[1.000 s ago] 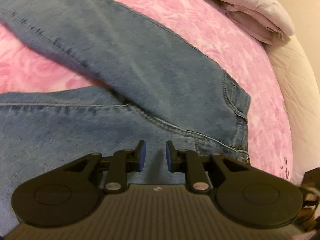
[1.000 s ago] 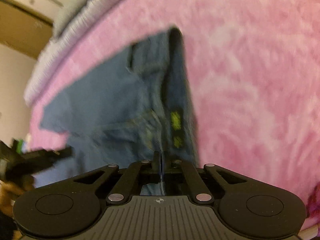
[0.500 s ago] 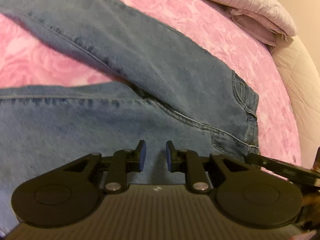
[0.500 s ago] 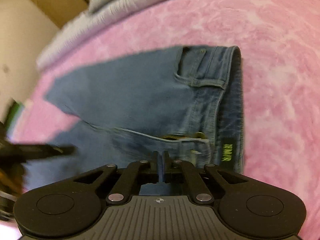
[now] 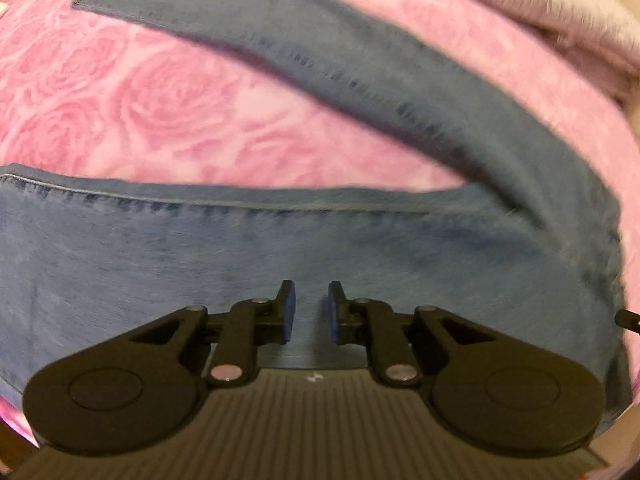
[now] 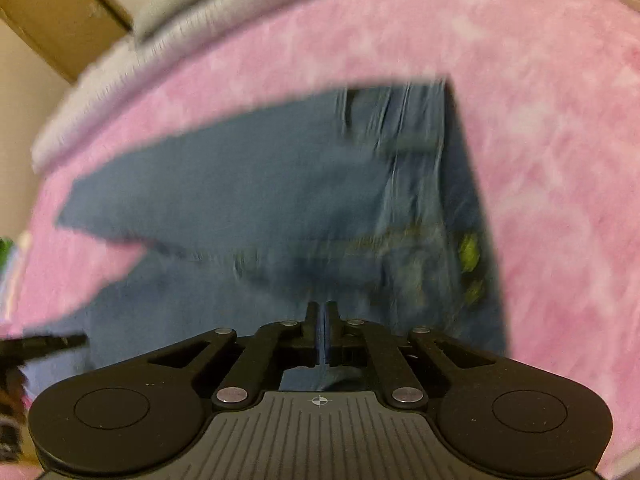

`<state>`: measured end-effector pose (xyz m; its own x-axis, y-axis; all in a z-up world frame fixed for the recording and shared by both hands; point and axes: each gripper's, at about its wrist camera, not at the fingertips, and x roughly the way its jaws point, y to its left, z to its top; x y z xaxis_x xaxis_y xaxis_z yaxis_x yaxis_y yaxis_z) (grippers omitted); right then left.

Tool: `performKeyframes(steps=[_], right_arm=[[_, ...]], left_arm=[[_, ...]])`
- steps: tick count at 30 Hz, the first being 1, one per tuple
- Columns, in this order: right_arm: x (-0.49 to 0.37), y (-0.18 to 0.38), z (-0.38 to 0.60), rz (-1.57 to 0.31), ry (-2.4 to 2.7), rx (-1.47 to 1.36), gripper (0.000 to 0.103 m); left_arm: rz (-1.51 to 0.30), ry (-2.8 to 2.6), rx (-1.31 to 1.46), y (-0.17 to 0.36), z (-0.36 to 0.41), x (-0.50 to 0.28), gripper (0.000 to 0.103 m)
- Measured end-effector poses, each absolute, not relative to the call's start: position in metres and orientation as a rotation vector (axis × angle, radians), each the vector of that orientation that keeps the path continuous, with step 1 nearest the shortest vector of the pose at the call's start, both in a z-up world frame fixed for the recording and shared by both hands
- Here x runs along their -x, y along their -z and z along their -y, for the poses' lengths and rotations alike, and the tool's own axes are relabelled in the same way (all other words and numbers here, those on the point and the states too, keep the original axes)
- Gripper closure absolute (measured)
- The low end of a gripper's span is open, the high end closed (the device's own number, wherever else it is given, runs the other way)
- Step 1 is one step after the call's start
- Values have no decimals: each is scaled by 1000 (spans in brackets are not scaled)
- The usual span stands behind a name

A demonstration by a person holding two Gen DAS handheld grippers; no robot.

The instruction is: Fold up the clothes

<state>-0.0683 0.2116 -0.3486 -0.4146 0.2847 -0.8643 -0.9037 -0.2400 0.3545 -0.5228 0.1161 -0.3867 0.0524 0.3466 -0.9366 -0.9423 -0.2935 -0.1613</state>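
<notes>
Blue jeans (image 5: 160,264) lie flat on a pink rose-patterned blanket (image 5: 160,100), legs splayed apart; the far leg (image 5: 360,92) runs to its hem at upper left. My left gripper (image 5: 311,294) hovers over the near leg. Its jaws are closing, with a gap still between the blue pads (image 5: 289,312) and no cloth pinched. In the right wrist view the jeans (image 6: 260,184) show their waistband and a green label (image 6: 468,248) at right. My right gripper (image 6: 321,312) is shut above the seat area, with nothing visibly held. The picture is blurred.
A folded grey quilt (image 5: 540,0) lies along the blanket's far edge, also the quilt (image 6: 140,60) in the right view. Brown furniture (image 6: 60,12) stands beyond it. The left gripper's tip (image 6: 44,344) shows at the left edge.
The left gripper has slid left along the legs, away from the waistband; the far leg's hem has come into sight and its jaws have narrowed. The right gripper shifted, still shut.
</notes>
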Motion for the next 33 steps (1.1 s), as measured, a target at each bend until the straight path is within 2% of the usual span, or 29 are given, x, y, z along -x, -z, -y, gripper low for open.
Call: performKeyframes(steps=[3,5,8,11,16,25,33], right_arm=[[78,357,-198,-1116,-1605,838,101],[86,340,-190,-1102,-1510,785,101],[105,303,-167,-1096,-1450,694,101],[130,260,-133,-1189,-1445,585,100],[180,202,-87,-1263,-1458,507,100],[228,125,-43,-1113,-1481,588,100],[245,118,-26,-1024,-1485,769,100]], left_arm=[[-628,-1413,1282,393,-112,550,91],[-669,-1377,1282,384,-113,563,91],[-728,-1336,1255,352,-106,585,87],[-755,-1315,1224,312,-93,614,81],[-779,-1314,1167,246,-76,650,81],[-752,-1322,1092,171,-64,650,79],[-753,-1372,1024,136,-40,627,77]])
